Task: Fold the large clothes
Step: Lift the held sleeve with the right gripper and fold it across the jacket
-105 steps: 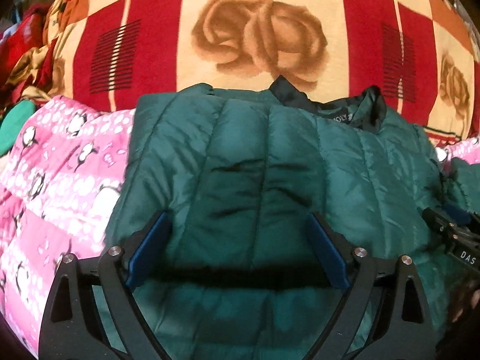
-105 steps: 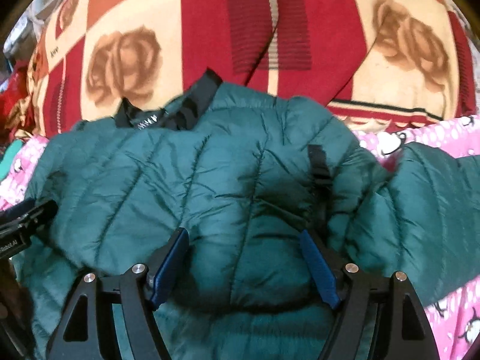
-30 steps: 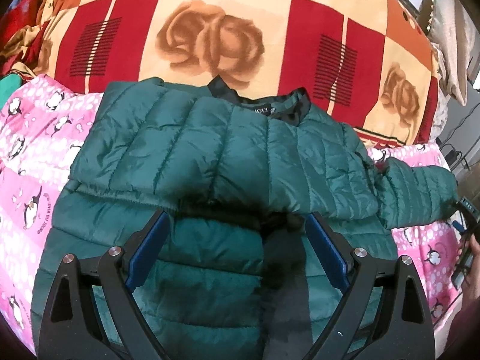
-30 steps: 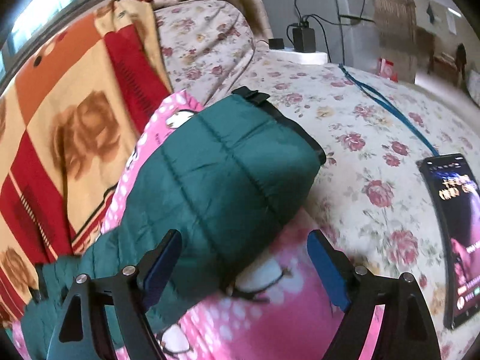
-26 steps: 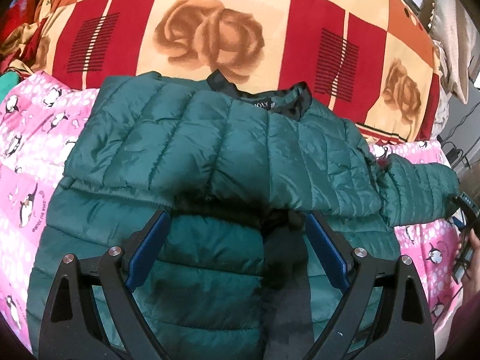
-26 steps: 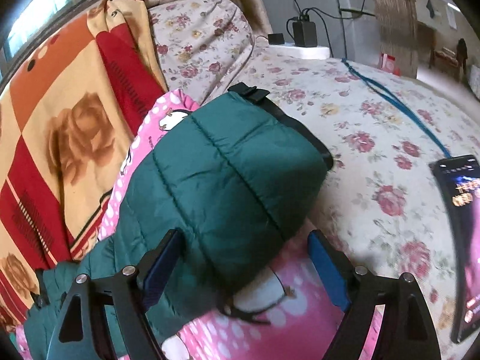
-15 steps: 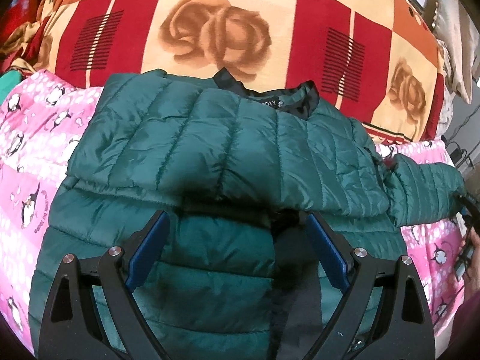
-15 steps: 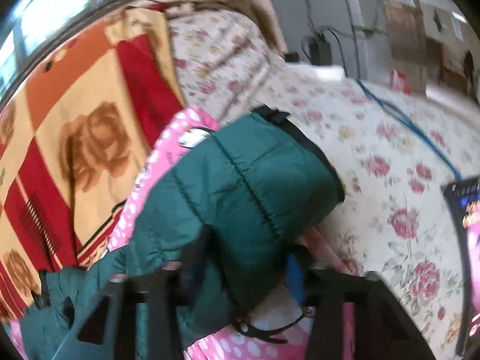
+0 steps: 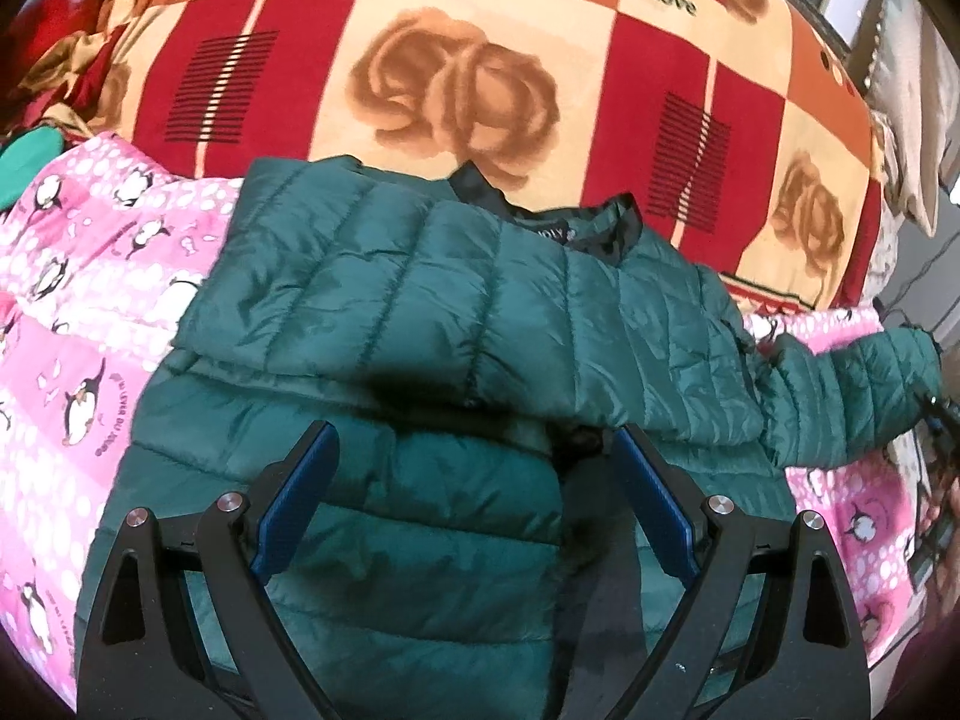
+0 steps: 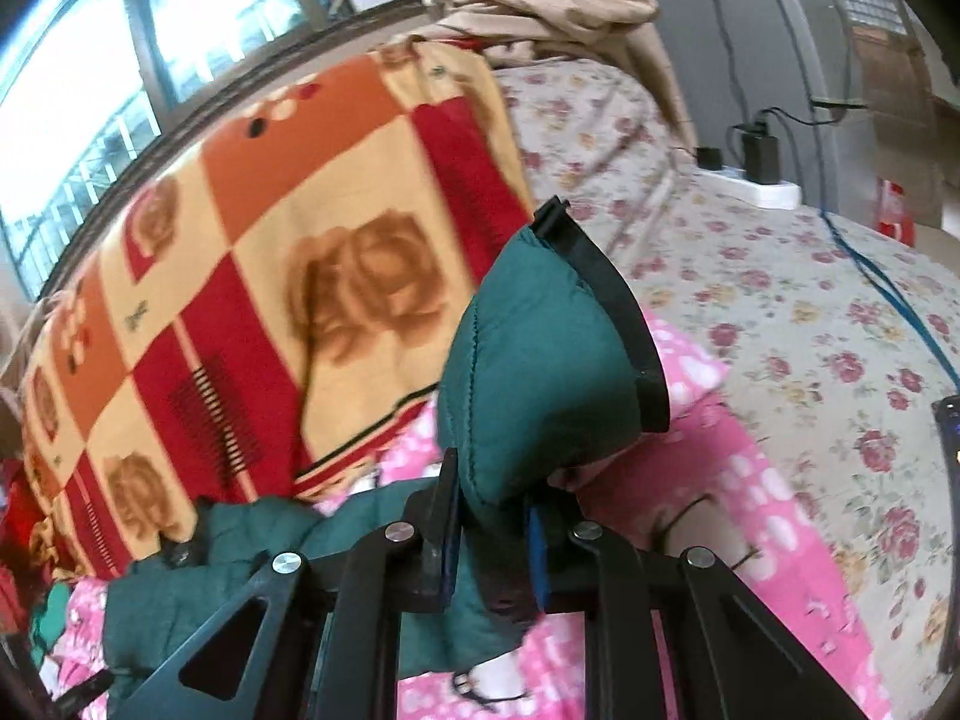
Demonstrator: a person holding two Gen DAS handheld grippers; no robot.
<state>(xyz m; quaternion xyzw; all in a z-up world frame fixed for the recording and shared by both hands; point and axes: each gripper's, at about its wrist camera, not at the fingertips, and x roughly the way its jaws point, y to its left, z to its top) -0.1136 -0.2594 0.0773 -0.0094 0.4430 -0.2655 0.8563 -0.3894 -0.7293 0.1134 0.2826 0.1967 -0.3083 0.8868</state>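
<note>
A dark green quilted puffer jacket (image 9: 456,324) lies on the bed, its left sleeve folded across the chest and its black collar toward the blanket. Its right sleeve (image 9: 864,384) stretches out to the right. My left gripper (image 9: 474,480) is open and empty, hovering over the jacket's lower front. My right gripper (image 10: 492,516) is shut on the right sleeve (image 10: 540,372) just behind its black cuff and holds the sleeve end lifted off the pink cover.
A pink penguin-print cover (image 9: 78,312) lies under the jacket. A red and orange rose blanket (image 9: 456,78) bulks behind it. The floral sheet (image 10: 810,324) holds a phone (image 10: 948,420), a blue cable (image 10: 882,282) and a power strip with chargers (image 10: 756,180).
My right gripper has closed on the sleeve end and raised it off the bed. My left gripper has moved in a little over the jacket and stays open.
</note>
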